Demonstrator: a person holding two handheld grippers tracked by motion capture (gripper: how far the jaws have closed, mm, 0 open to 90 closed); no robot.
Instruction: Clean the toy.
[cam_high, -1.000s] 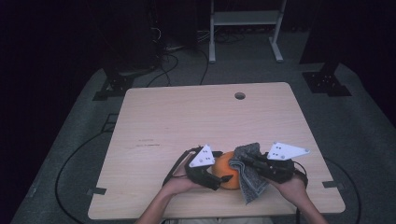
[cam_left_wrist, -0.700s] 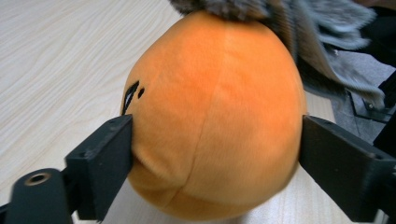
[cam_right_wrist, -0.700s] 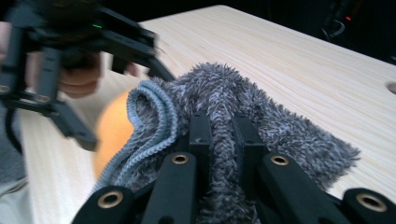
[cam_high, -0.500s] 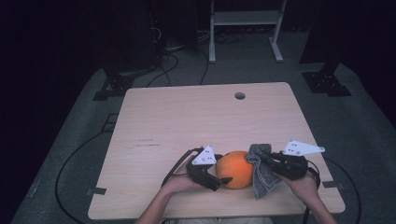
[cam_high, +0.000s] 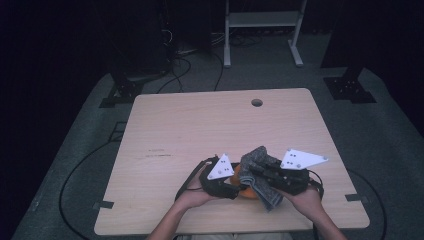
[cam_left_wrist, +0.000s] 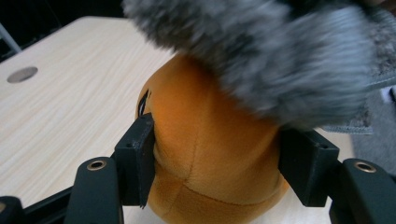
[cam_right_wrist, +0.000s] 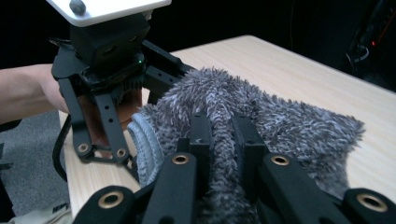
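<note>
Wiping stage: left tongs (cam_left_wrist: 215, 163) just clenched around orange plush (cam_left_wrist: 210, 154); right tongs (cam_right_wrist: 222, 135) clamping grey cloth (cam_right_wrist: 280, 126) above plush. Next: rubbing cloth across plush.

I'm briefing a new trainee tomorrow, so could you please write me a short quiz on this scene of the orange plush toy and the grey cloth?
1. True or false: the left gripper has its jaws around the orange plush toy.
2. What does the right gripper hold? A) a sponge B) the fuzzy grey cloth C) a cable
3. Fill in: in the left gripper view the cloth lies ____ the toy.

Key: 1 true, both pads press its sides, having just closed on it. 2 B. 3 over.
</note>
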